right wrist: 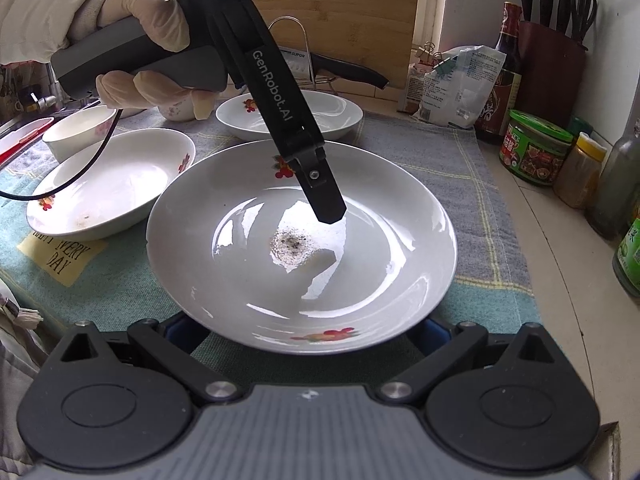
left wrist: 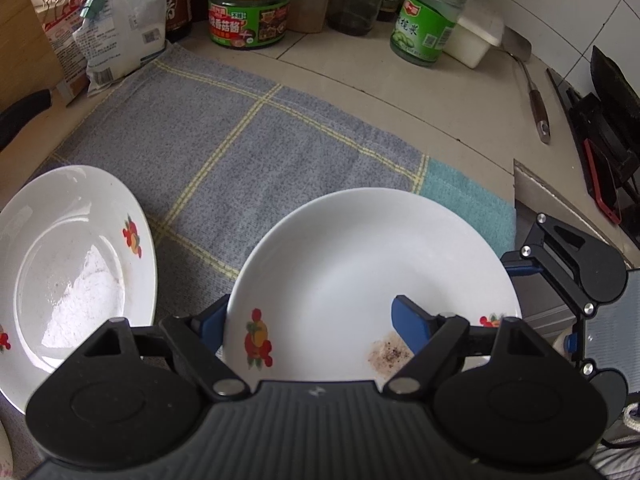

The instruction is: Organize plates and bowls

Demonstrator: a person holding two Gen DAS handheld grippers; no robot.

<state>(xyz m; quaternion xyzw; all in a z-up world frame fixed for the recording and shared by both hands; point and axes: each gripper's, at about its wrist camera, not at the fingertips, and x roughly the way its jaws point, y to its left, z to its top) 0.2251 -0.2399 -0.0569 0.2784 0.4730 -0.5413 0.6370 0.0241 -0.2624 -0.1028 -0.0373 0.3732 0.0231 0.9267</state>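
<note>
Two grippers are meeting at one plate (right wrist: 300, 240), centre frame: left gripper (left wrist: 316, 320) straddling its rim, right jaws hidden, state unclear. Three dishes unstacked.

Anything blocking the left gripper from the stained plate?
Nothing visible. The left gripper straddles the plate's near rim: one finger outside it, the other over the inside, beside the speckled stain.
</note>
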